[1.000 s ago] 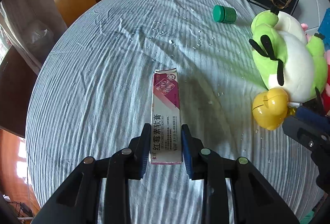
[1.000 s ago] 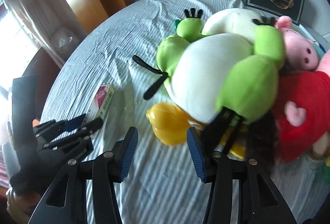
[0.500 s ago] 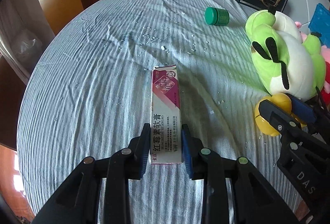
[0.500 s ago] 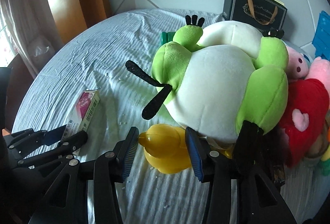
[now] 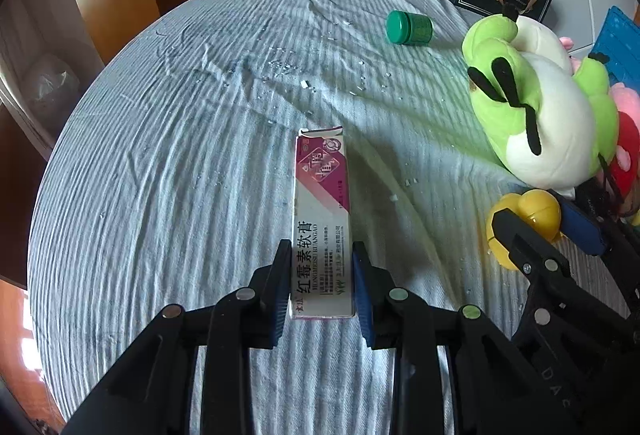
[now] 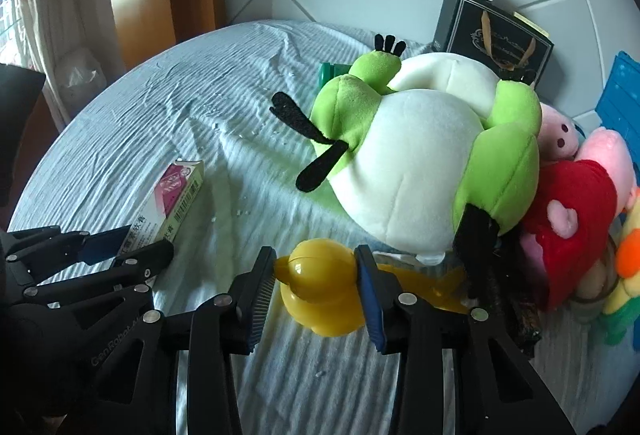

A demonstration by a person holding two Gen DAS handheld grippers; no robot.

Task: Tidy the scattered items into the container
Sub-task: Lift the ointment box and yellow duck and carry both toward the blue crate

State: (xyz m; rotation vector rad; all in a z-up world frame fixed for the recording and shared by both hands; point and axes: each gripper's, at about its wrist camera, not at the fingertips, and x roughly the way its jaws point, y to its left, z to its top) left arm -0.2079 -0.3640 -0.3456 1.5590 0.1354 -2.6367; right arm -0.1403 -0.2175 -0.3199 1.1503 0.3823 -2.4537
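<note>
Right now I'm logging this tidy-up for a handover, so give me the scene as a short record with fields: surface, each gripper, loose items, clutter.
surface: wrinkled pale blue striped cloth
left gripper: shut on the white and magenta cardboard ointment box, which lies flat
right gripper: jaws have just been closing around the yellow plastic duck toy; contact unclear
loose item: green round jar on its side
clutter: green and white plush frog beside the duck; pink and red plush pigs; black gift bag at the wall
</note>
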